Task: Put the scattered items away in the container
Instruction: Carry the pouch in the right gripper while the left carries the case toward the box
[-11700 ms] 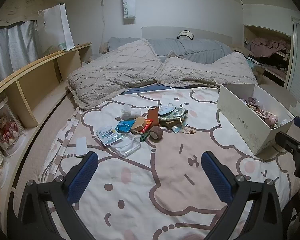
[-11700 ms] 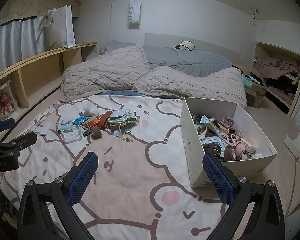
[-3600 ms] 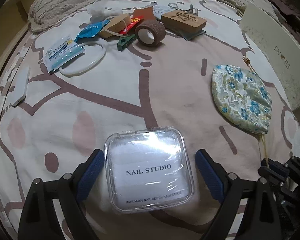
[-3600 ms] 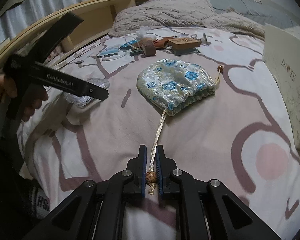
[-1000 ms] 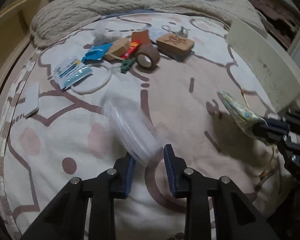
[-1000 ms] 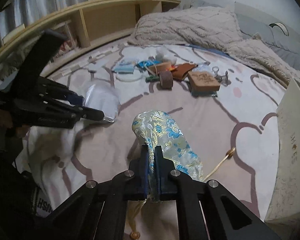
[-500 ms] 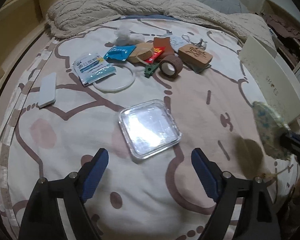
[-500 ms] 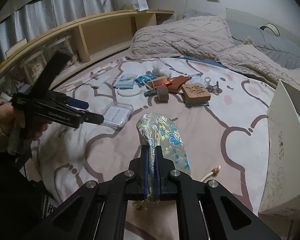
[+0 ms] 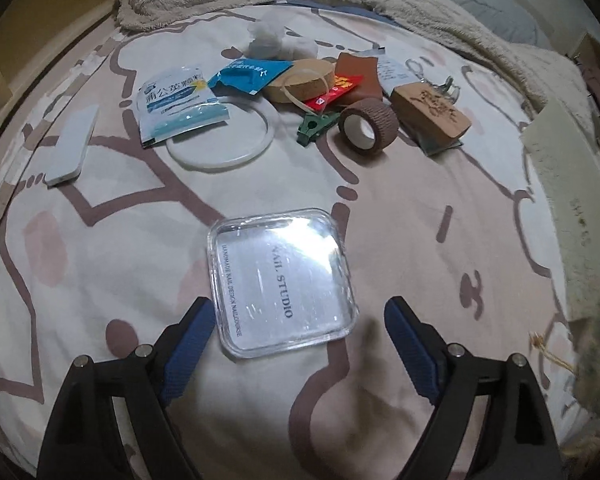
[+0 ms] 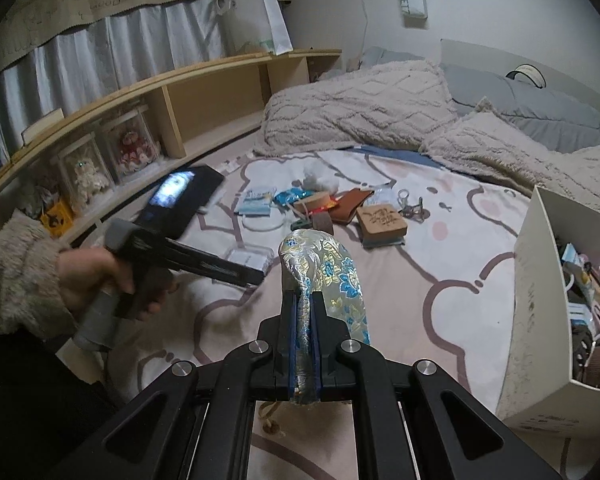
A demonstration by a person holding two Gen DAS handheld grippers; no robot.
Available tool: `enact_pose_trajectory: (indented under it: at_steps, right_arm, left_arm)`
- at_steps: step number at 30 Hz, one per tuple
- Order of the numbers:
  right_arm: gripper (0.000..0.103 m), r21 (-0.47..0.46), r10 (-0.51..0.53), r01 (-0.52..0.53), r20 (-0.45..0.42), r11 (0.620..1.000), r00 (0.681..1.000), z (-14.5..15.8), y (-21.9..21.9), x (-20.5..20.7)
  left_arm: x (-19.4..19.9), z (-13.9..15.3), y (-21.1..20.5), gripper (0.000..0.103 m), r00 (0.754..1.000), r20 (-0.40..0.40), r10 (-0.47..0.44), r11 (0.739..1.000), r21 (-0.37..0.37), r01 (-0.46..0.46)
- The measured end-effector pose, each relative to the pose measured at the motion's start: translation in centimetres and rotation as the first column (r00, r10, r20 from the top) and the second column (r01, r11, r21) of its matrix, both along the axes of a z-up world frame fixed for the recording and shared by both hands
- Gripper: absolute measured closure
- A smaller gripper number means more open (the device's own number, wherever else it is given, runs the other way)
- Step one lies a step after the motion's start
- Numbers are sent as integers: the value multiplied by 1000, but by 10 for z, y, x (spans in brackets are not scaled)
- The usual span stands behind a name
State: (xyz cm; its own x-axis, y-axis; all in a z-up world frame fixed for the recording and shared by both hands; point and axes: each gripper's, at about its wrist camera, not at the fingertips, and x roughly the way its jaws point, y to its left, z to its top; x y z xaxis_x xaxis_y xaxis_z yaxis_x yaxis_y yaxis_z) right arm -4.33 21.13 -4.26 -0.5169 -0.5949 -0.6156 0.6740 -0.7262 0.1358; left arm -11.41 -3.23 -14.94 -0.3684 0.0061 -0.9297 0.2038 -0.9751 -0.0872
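Observation:
A clear square case (image 9: 282,282) printed NAIL STUDIO lies flat on the bedspread. My left gripper (image 9: 296,320) stands open over its near edge, one blue pad on either side, neither touching it. In the right wrist view, a hand holds the left gripper (image 10: 256,278) beside that case (image 10: 248,258). My right gripper (image 10: 305,300) is shut on a floral brocade pouch (image 10: 332,276), held off the bed with its cord dangling. The white box (image 10: 536,300), holding several small items, stands to the right of the pouch. The box wall (image 9: 560,184) also shows in the left wrist view.
Farther up the bed lies a cluster: brown tape roll (image 9: 366,128), carved wooden block (image 9: 430,114), white ring (image 9: 220,142), blue-white sachet (image 9: 178,102) and a white bar (image 9: 70,146). Knitted pillows (image 10: 360,116) lie behind; a wooden shelf (image 10: 172,92) runs along the left.
The left gripper let go of the clear case and opened wide; the case now lies flat and the gripper has come in closer over it. The right gripper has lifted the pouch higher.

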Motion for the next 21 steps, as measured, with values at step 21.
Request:
enact_pose_trajectory:
  at_steps: [21]
  right_arm:
    - [96,-45,-39,38,-23,998,999,32,30,-1]
  left_arm:
    - [-13,-1,1,26,999,28,16,999,-45,-15]
